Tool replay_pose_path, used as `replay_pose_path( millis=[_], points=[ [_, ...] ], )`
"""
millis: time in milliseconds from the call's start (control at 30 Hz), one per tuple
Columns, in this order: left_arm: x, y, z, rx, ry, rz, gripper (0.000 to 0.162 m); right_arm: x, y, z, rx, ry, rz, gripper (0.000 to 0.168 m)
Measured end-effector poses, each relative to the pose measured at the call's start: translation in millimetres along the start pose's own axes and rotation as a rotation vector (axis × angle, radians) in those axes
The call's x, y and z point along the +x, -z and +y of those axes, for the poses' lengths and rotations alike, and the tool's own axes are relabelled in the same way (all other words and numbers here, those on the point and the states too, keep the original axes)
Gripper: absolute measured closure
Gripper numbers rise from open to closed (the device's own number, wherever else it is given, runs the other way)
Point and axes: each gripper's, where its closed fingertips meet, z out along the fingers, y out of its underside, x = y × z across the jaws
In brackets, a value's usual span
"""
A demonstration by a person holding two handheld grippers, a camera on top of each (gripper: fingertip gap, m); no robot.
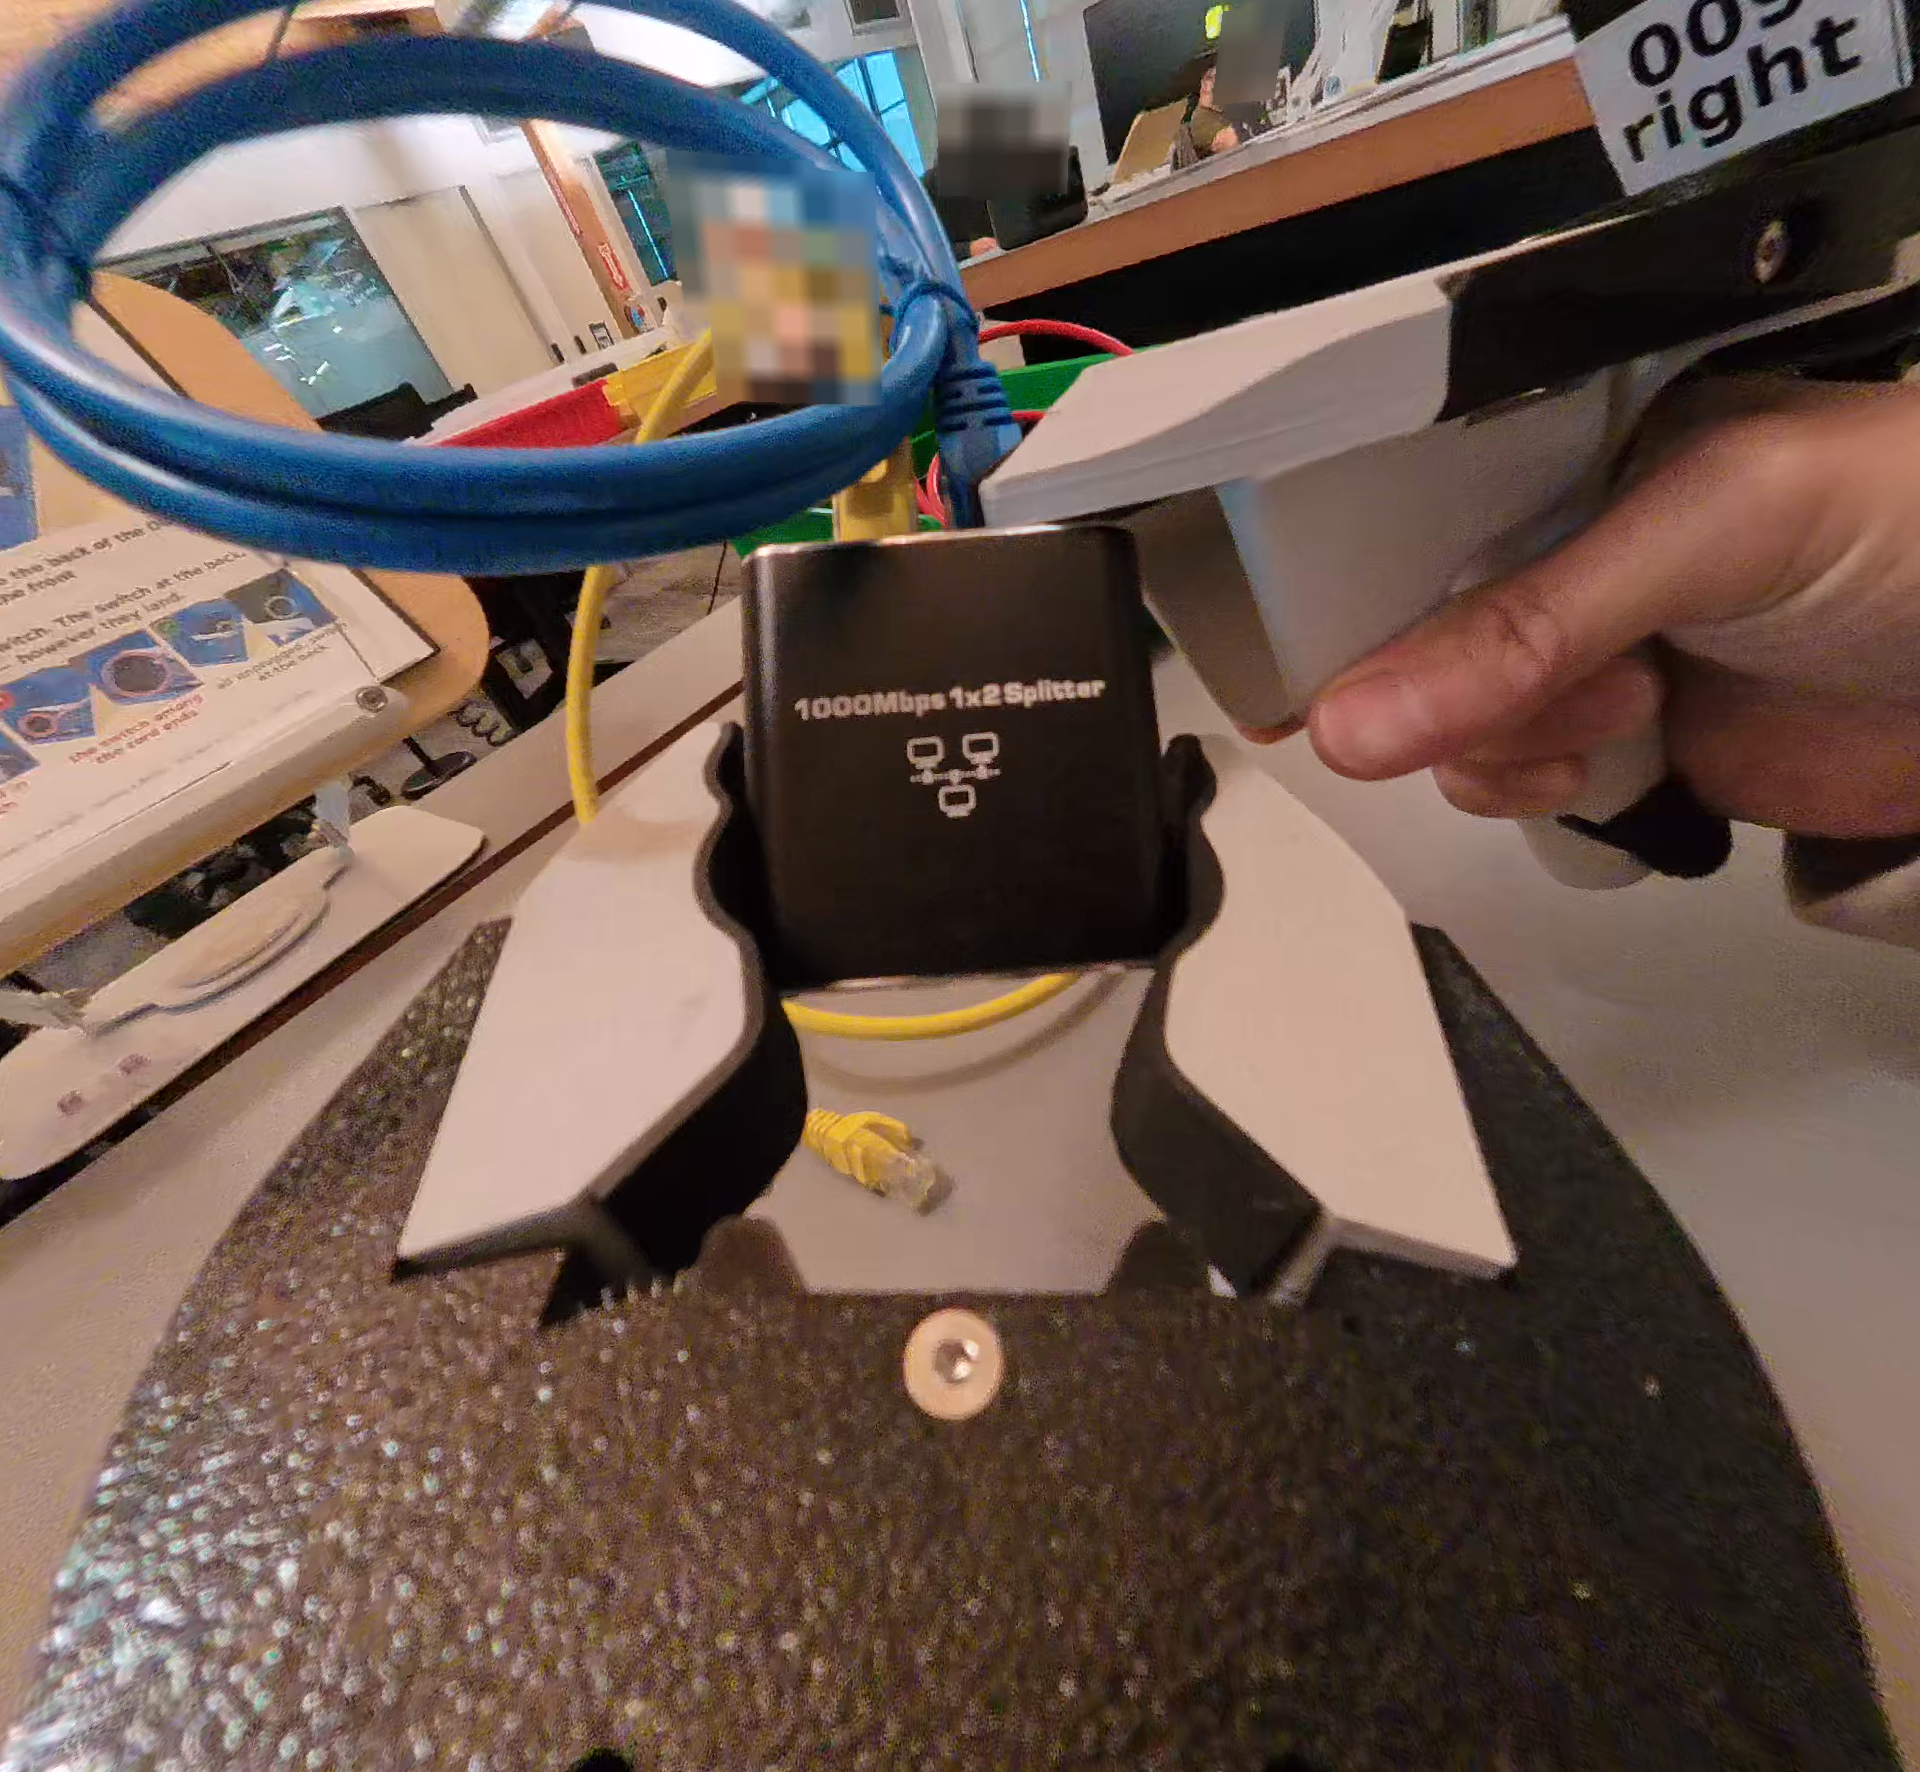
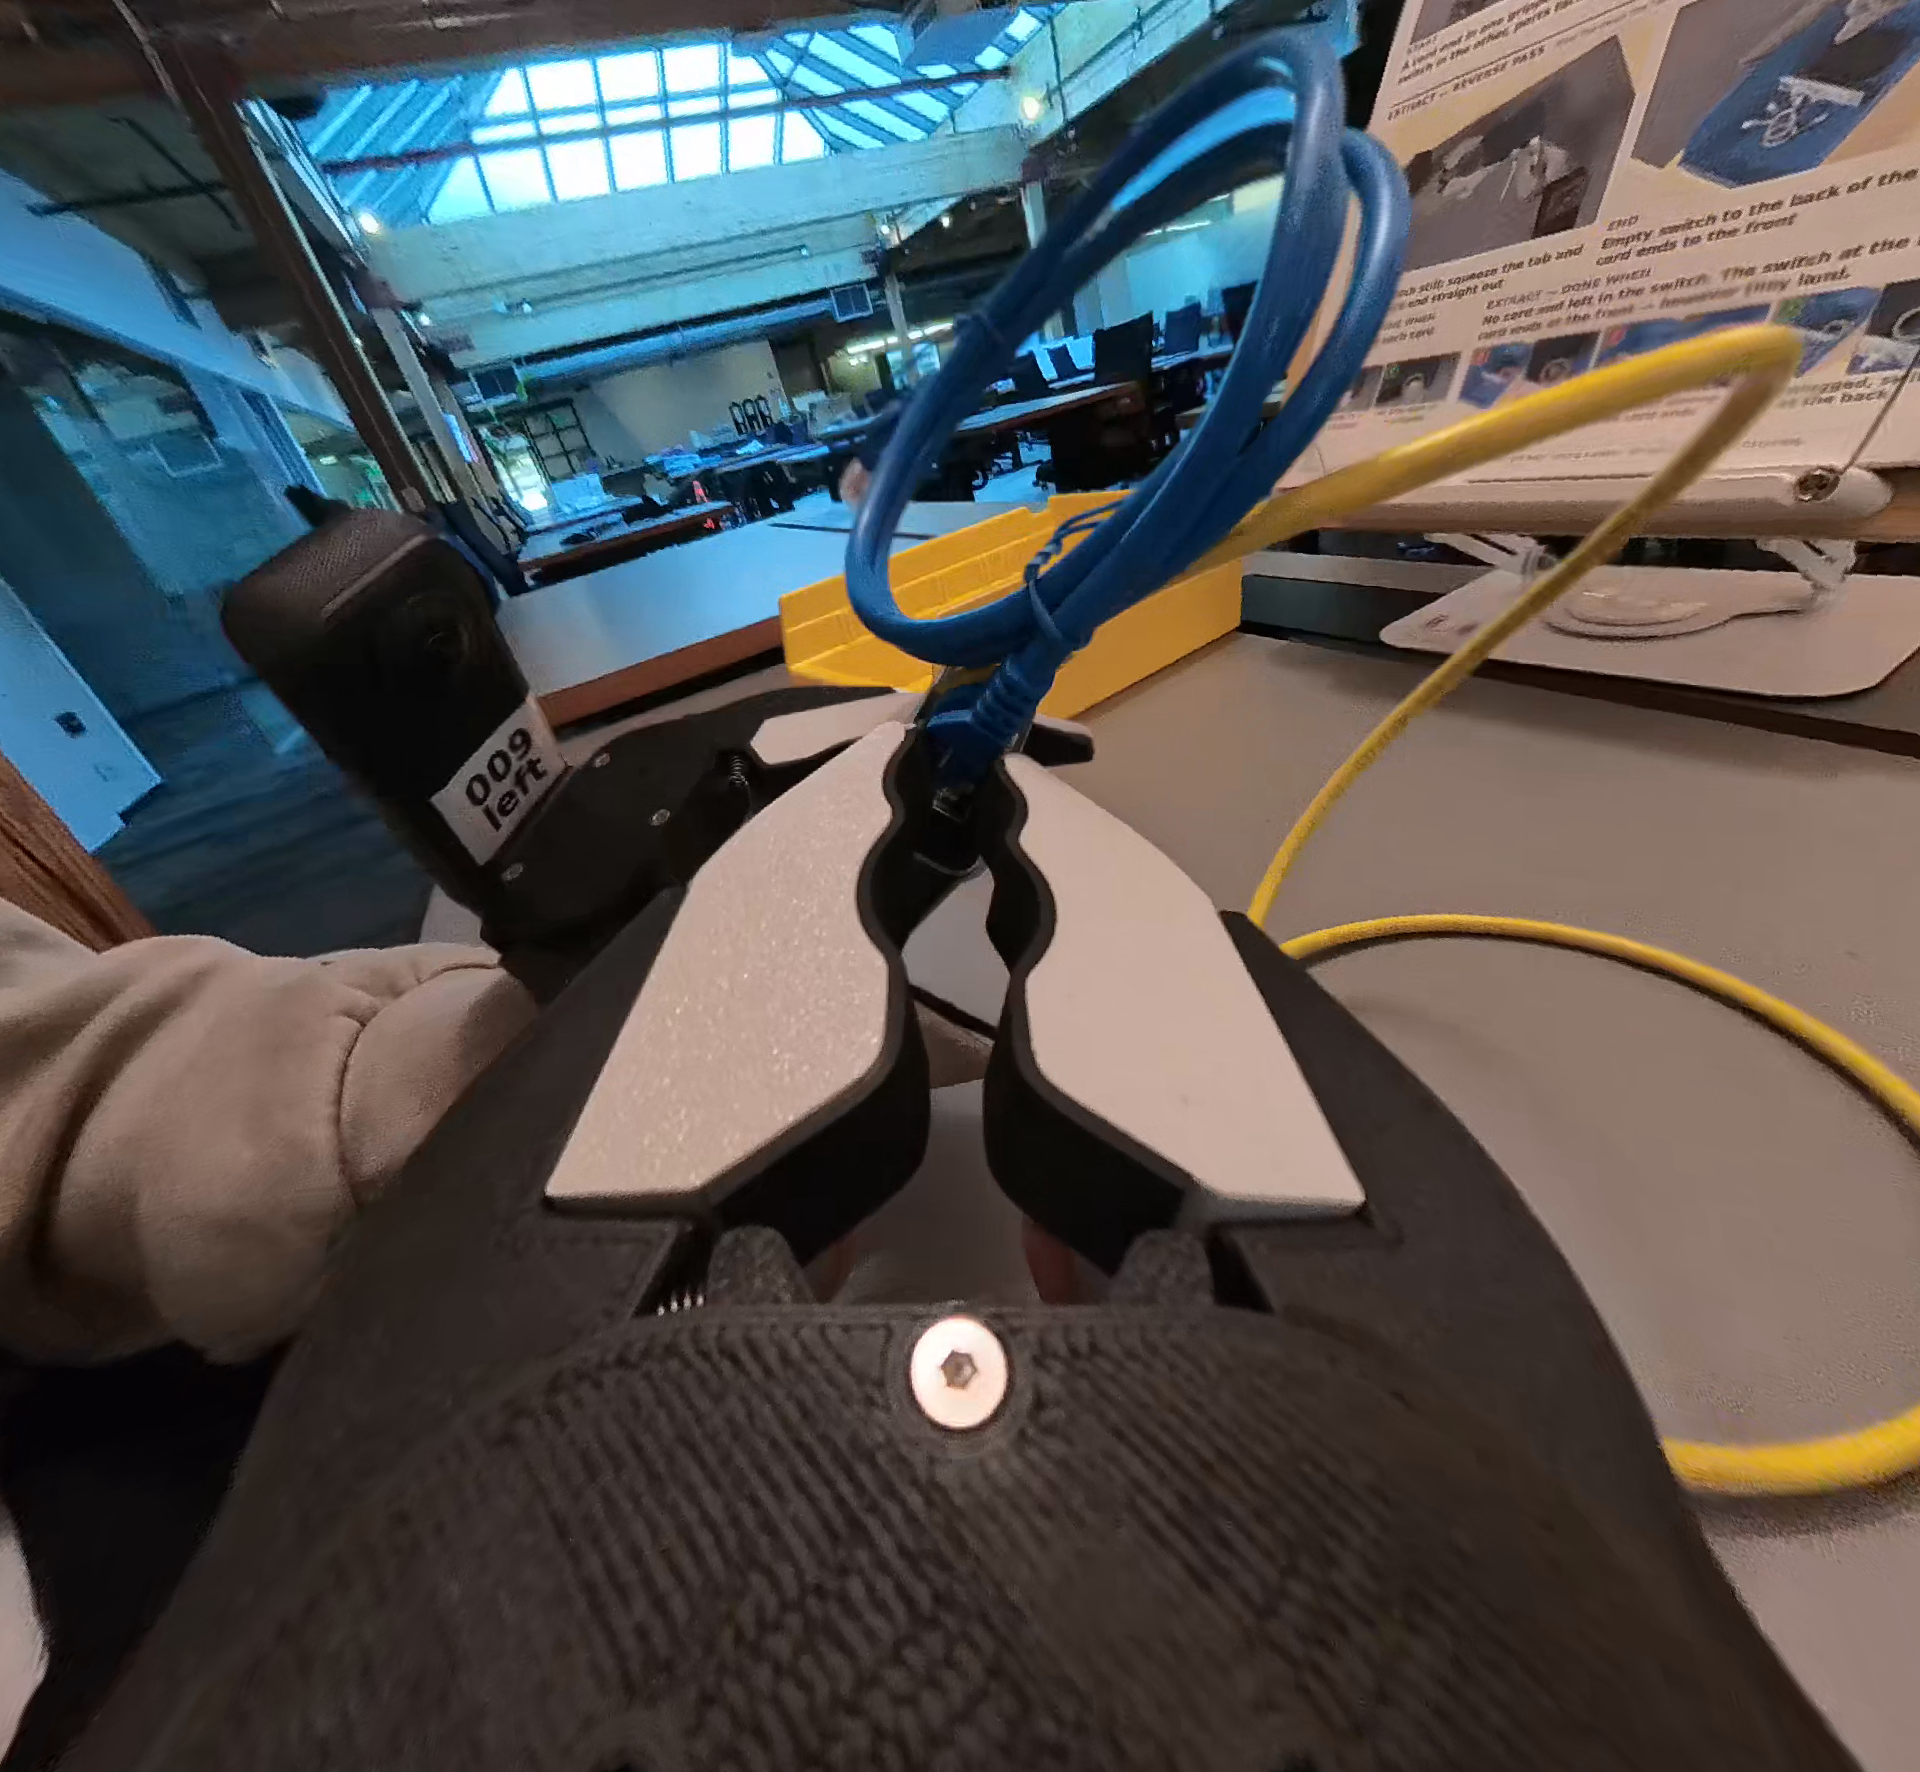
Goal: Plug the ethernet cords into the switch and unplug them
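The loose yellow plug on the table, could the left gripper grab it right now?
Probably not. The left gripper is shut on the black switch, so its fingers are full. The yellow plug lies free on the table beneath them.

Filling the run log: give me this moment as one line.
left tongs: shut on switch | right tongs: shut on blue cord plug | yellow cord: loose end on table

From the left gripper (image 1: pixel 951 849) we look forward, very close, low over the counter (image 1: pixel 1621 1047). From the right gripper (image 2: pixel 951 787) we look sideways across it. Both views share the blue cord (image 1: pixel 436 486) (image 2: pixel 1174 434).
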Motion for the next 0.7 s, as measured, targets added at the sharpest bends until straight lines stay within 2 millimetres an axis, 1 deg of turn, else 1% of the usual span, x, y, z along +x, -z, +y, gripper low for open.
replay_pose_path(
  millis=[33,167,233,267,300,333,367,400,433,467,500,533,567,633,700],
  points=[
    [-1.1,0.0,-0.3,0.001,-0.011,-0.014,0.086,-0.1,-0.7,-0.7,0.001,-0.009,-0.006,0.157],
    [-13.6,4.2,-3.3,-0.023,-0.196,-0.165,0.086,-4.8,-3.4,-4.7,0.062,-0.079,-0.056,0.156],
    [-14.8,4.7,-3.0,-0.027,-0.218,-0.177,0.086,-4.6,-3.7,-3.6,0.060,-0.090,-0.060,0.154],
    [-14.4,4.8,-3.6,-0.029,-0.220,-0.178,0.086,-4.4,-3.1,-4.4,0.079,-0.121,-0.067,0.157],
    [-14.2,4.8,0.3,-0.047,-0.218,-0.174,0.086,-1.4,0.0,-8.9,0.122,-0.148,-0.054,0.153],
    [-17.0,4.6,12.6,-0.101,-0.269,-0.181,0.086,10.3,22.6,-43.5,0.341,-0.213,-0.041,0.156],
    [-19.7,5.4,17.5,-0.119,-0.262,-0.185,0.086,25.7,47.3,-69.4,0.441,-0.229,-0.011,0.157],
    [-22.1,8.7,5.8,-0.051,-0.150,-0.195,0.087,36.9,49.2,-65.5,0.310,-0.109,0.090,0.158],
    [-25.6,10.8,-3.7,-0.008,-0.091,-0.217,0.087,30.0,41.1,-55.4,0.179,-0.053,0.064,0.158],
    [-24.3,6.9,1.3,-0.036,-0.120,-0.211,0.086,23.4,39.3,-54.9,0.180,-0.068,0.039,0.157],
    [-22.6,3.1,7.5,-0.066,-0.147,-0.194,0.087,28.0,41.2,-49.4,0.168,-0.038,0.097,0.158],
    [-26.0,4.5,8.3,-0.069,-0.159,-0.200,0.086,30.6,42.0,-37.8,0.103,-0.029,0.113,0.158],
    [-32.0,8.6,10.5,-0.074,-0.164,-0.213,0.087,33.7,46.4,-38.0,0.102,-0.018,0.141,0.158],
    [-44.3,14.3,18.0,-0.089,-0.120,-0.233,0.087,48.9,58.4,-48.3,0.076,0.037,0.226,0.158],
    [-52.5,16.9,19.9,-0.094,-0.087,-0.253,0.086,69.7,73.5,-72.1,0.071,0.058,0.300,0.158]
  ],
)
